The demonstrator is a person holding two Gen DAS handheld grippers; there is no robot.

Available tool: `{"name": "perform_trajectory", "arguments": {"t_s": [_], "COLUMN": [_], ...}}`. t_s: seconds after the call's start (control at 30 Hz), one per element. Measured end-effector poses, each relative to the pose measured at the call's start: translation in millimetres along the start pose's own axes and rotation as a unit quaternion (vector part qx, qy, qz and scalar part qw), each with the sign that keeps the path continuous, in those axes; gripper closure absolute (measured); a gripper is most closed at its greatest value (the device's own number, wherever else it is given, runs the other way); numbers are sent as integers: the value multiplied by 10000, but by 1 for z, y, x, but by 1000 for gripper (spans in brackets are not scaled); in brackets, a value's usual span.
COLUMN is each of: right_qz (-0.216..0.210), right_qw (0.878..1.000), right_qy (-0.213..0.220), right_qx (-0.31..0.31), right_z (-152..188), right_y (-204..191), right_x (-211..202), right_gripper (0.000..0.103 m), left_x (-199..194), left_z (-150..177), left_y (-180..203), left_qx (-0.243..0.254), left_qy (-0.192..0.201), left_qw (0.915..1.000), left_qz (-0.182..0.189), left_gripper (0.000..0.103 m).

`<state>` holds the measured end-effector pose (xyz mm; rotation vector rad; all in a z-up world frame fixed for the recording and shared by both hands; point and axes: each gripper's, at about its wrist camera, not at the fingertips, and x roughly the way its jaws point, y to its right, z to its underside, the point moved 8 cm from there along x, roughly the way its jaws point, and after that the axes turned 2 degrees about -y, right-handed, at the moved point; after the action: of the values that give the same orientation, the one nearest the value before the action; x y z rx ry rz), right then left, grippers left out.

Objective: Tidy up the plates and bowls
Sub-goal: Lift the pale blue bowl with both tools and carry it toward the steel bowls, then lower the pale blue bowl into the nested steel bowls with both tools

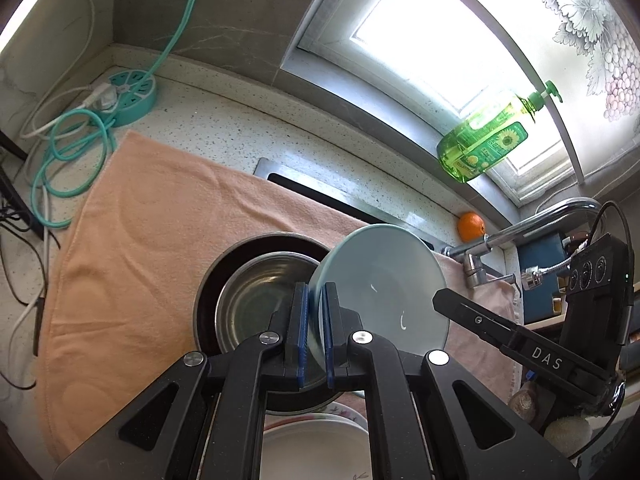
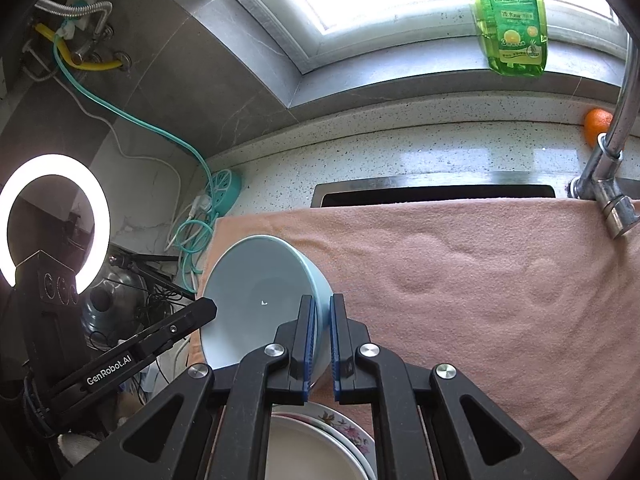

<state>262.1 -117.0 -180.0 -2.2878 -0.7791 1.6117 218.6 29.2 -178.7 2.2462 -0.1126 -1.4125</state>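
The worktop [image 2: 400,152] is pale speckled stone running beneath a bright window [image 1: 420,40], with grey tiled walls behind; most of it is covered by a peach towel [image 1: 132,248] laid over the sink area, whose dark opening shows along the towel's far edge. On the towel stands a stack of metal bowls [image 1: 256,300], nested in a darker outer vessel. A light blue bowl [image 1: 380,280] is held in the air, tilted on edge, above the towel and just beside the metal stack. The left gripper [image 1: 318,332] is clamped on one side of its rim and the right gripper [image 2: 322,344] on the opposite side, each with both blue pads pressed against the wall. Below the grippers, at the near edge, lies a white plate on a flowered plate [image 2: 348,428]. Judgement: sorting is part done, with metal bowls gathered and plates stacked; the blue bowl remains to be set down, probably with the bowls. Lesser items: a chrome tap [image 2: 608,160], a green soap bottle [image 1: 484,144] on the sill, a teal socket hub [image 1: 128,96] with cable, and an orange [image 1: 471,226].
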Motion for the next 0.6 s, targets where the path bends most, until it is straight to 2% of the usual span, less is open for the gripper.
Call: {"name": "perform_trajectory", "arguments": {"t_s": [0.6], "right_qz": [25], "right_qw": [9993], "right_qy": [-341], "right_qx": [-156], "right_z": [7], "right_y": [-23], "right_x": [38], "right_gripper": [96], "left_x": [6], "left_z": [3], "left_y": [-38], "left_qx": [-257], "left_qy": [-144], "left_qw": [9995], "left_qz": [-117], "left_gripper": [98]}}
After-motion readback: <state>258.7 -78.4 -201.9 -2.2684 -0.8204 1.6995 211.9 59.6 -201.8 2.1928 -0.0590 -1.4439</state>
